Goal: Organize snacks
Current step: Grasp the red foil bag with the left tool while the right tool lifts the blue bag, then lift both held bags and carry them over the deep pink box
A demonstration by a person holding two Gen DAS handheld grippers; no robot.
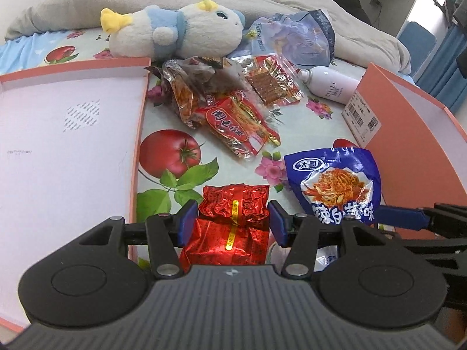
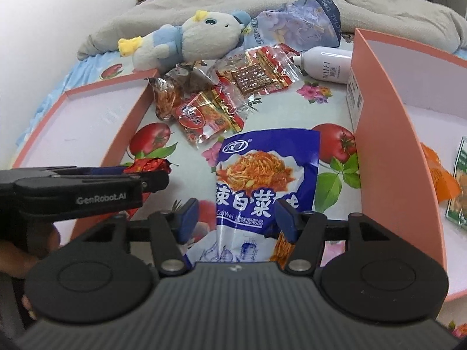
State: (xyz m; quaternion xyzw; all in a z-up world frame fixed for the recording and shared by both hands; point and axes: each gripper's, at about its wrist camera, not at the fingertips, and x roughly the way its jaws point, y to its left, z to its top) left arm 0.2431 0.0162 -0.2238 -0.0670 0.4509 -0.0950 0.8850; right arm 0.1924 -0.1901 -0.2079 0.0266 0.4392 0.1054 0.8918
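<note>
- While most snacks are loose on the sheet, sorting looks barely begun; per view:
- Left wrist: left gripper (image 1: 232, 221) is spread, its blue pads either side of the red foil pack (image 1: 230, 224). Pads look just beside the foil, not pressing it; no pinch yet as far as I can tell.
- Same view: left tray (image 1: 73, 134) sits just left of the pack and shows only a white floor.
- Same view: pile of clear red packs (image 1: 233, 110) lies further out, near the plush (image 1: 175, 33) and white bottle (image 1: 332, 84). A blue-purple bag (image 1: 294, 39) is behind them.
- Same view: blue pouch (image 1: 335, 186) lies to the right, beside the right tray (image 1: 408, 122).
- Right wrist: right gripper (image 2: 236, 218) is spread too, straddling the lower part of the blue pouch, which lies flat. Not closed on it.
- Same view: the right tray holds an orange pack (image 2: 437, 175) and a green-white pack (image 2: 461, 186) at the frame edge, so a couple of items seem already sorted.
- Same view: the left gripper shows side-on at left, over the red foil pack.
- Judgement: early stage. Left to do: foil pack, pouch, and the whole red pile. Which tray takes which, I can't tell.
</note>
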